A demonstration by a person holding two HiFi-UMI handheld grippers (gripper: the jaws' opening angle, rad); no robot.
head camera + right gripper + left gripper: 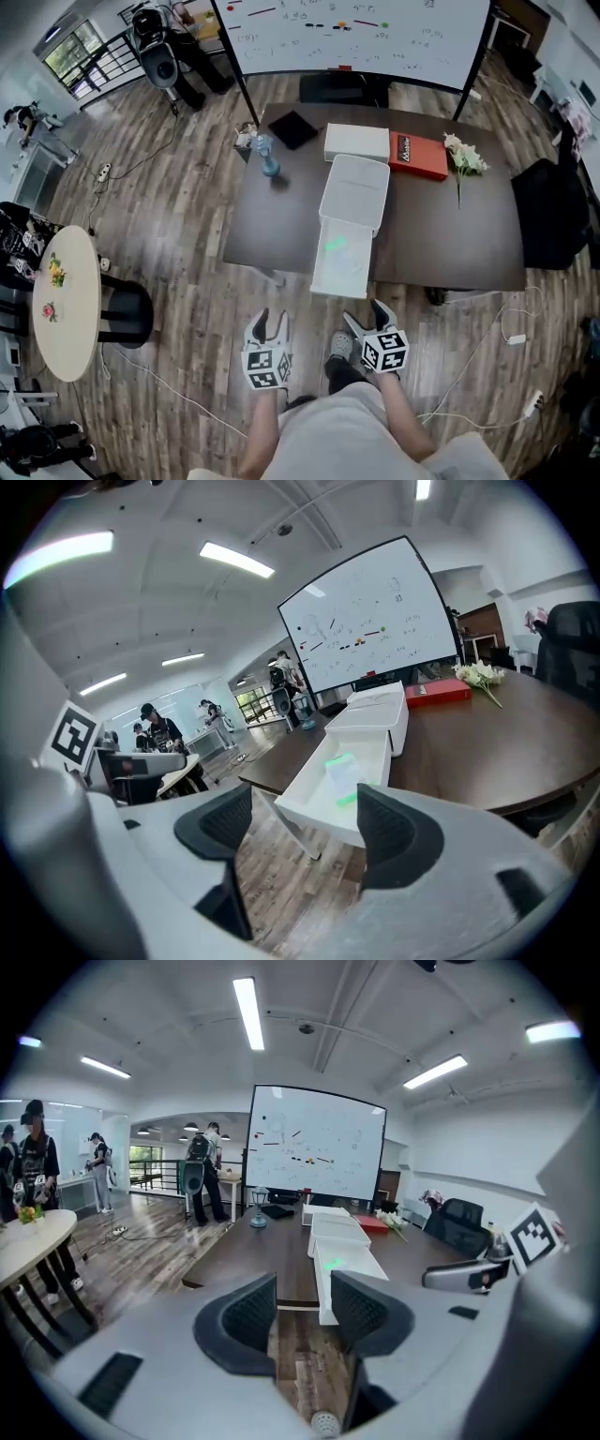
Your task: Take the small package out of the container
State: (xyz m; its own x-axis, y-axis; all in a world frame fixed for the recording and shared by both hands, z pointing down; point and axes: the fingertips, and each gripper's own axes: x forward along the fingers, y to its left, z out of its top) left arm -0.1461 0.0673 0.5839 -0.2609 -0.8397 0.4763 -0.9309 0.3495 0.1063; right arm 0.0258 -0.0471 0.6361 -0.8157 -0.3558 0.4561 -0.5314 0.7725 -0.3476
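Note:
A small white package with green print (pixel 336 246) lies inside the open white container (pixel 321 274), which overhangs the near edge of the dark table (pixel 450 244). Both grippers hang over the wooden floor, short of the table and apart from the container. My left gripper (pixel 272 325) is open with nothing between its jaws. My right gripper (pixel 368 317) is open and empty too. The left gripper view has the container (pixel 361 1262) ahead of the left gripper (pixel 305 1286), slightly right. In the right gripper view the package (pixel 342 775) lies in the container (pixel 309 803) beyond the right gripper (pixel 305 806).
Behind the container stand a second white bin (pixel 356 192) and a white box (pixel 356 142). A red book (pixel 418 155), flowers (pixel 464 157), a blue lantern (pixel 268 157) and a black pad (pixel 292 128) are also on the table. A round cream table (pixel 66 300) stands left, a black chair (pixel 548 220) right.

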